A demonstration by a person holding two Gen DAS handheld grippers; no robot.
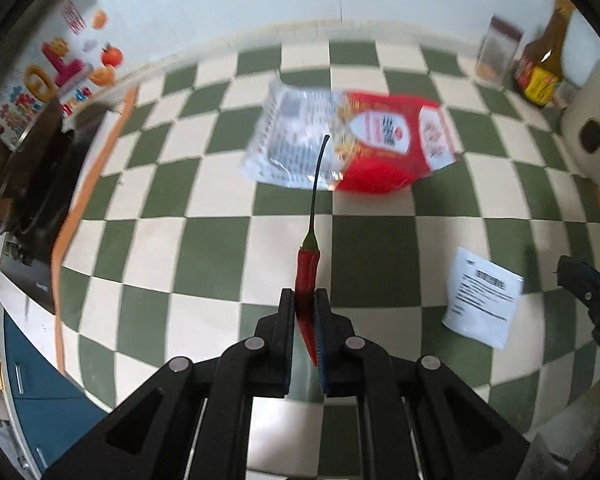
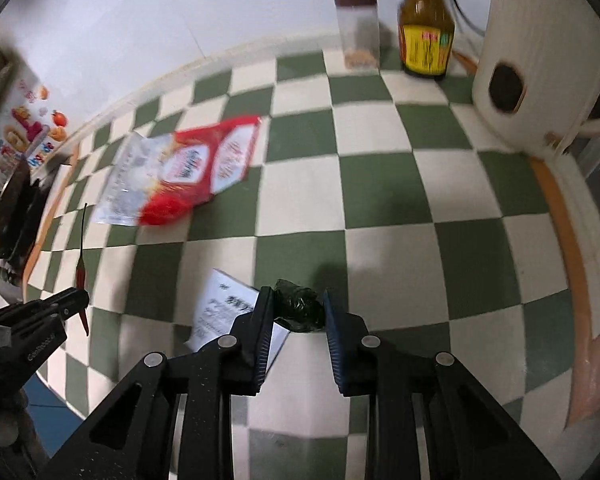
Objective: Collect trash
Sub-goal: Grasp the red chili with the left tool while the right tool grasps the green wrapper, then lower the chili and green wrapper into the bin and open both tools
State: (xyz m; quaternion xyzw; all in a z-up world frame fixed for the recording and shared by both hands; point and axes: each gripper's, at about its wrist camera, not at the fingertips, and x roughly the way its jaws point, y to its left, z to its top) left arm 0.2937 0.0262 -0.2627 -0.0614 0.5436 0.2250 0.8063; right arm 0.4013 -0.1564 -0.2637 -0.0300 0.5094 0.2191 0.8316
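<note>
My left gripper [image 1: 305, 300] is shut on a red chili pepper [image 1: 307, 272] with a long green stem, held above the checkered tablecloth [image 1: 372, 248]; it also shows in the right wrist view [image 2: 81, 274]. My right gripper [image 2: 298, 300] is shut on a crumpled dark green wrapper [image 2: 298, 310] above the cloth. A red and white snack bag [image 1: 352, 148] lies flat farther back, also in the right wrist view [image 2: 184, 176]. A white printed paper packet [image 1: 484, 304] lies on the cloth, partly under my right gripper's left finger [image 2: 224, 308].
A brown sauce bottle [image 2: 426, 28], a clear jar with a brown lid [image 2: 358, 32] and a white kettle [image 2: 540, 60] stand at the back right. A dark bin or bag [image 1: 36, 168] sits off the table's left edge. My right gripper shows in the left wrist view [image 1: 592, 300].
</note>
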